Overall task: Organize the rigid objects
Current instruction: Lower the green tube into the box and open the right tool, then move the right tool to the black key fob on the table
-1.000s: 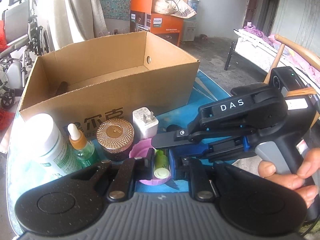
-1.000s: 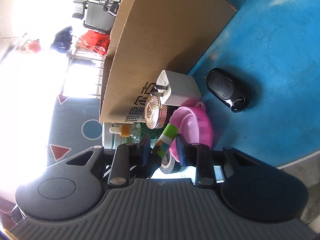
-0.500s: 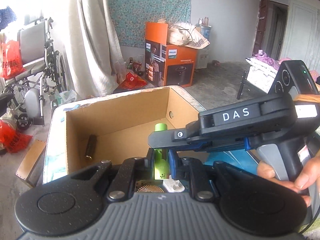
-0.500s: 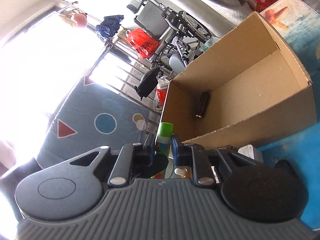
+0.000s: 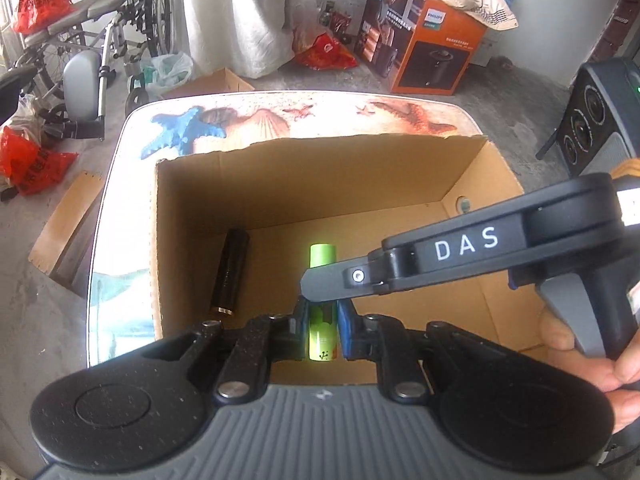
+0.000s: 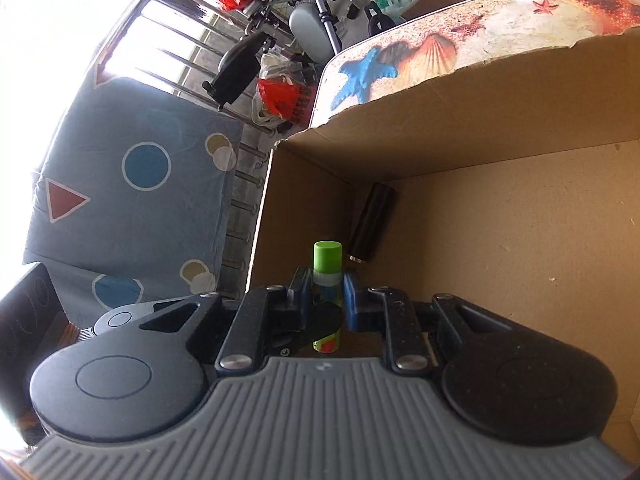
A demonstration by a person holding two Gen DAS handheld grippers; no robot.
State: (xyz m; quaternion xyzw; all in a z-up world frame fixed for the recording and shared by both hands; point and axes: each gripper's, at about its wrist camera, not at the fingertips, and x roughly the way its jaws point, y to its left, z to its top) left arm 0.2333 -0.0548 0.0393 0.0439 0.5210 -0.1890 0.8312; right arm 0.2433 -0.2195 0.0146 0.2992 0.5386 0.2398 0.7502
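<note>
Both grippers hold one small green tube (image 5: pixel 321 328) over the open cardboard box (image 5: pixel 192 200). My left gripper (image 5: pixel 322 312) is shut on the tube's body. My right gripper (image 6: pixel 327 288) is shut on it too, crossing from the right; its finger (image 5: pixel 340 280) lies across the tube in the left wrist view. The tube's green cap (image 6: pixel 328 254) points forward in the right wrist view. A black cylinder (image 5: pixel 231 276) lies on the box floor at the left; it also shows in the right wrist view (image 6: pixel 370 224).
The box (image 6: pixel 480 120) stands on a table with a seashell print (image 5: pixel 280 116). Beyond the table are a wheelchair (image 5: pixel 100 40), red bags (image 5: pixel 24 160), an orange carton (image 5: pixel 424 40) and a grey mat with shapes (image 6: pixel 140 168).
Both grippers lifted the green tube from the pink dish on the table and carried it up and over the box; the views now look down into the box.
</note>
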